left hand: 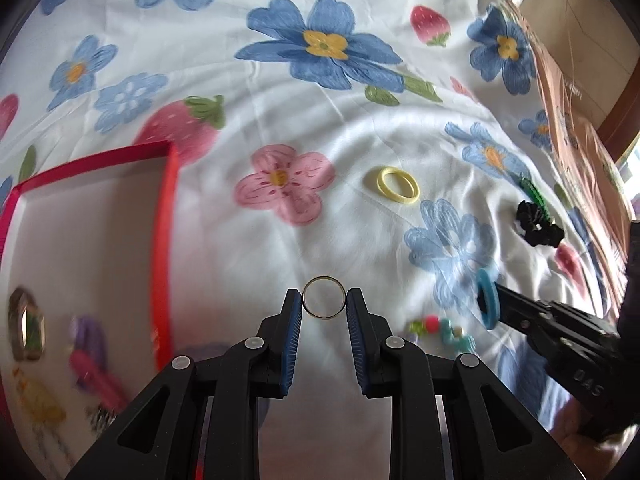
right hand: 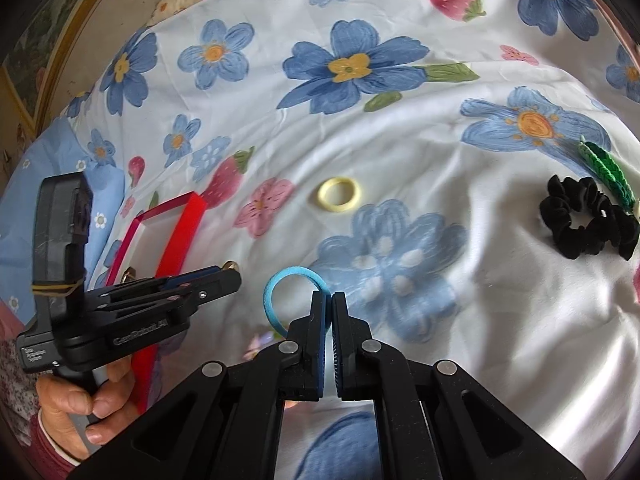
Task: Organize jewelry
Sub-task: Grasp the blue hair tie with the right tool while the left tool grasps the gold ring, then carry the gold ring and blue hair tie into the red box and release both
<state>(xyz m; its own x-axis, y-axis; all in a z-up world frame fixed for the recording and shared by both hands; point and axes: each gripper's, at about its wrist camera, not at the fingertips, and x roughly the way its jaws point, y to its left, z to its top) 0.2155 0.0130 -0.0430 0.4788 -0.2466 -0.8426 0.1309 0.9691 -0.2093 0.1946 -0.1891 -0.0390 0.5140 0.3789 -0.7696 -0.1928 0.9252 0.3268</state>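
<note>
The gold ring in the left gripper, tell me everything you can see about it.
The ring is a thin, plain band, gold-toned and metallic-looking, with no stone visible. It stands upright, its opening facing the camera, pinched at its two sides between the blue pads of the left gripper. It is held above the floral sheet, right of the red box.

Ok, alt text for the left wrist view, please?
Left gripper holds a thin gold metal ring above a floral bedsheet. A red-rimmed box sits left; the right gripper carries a blue hair tie.
</note>
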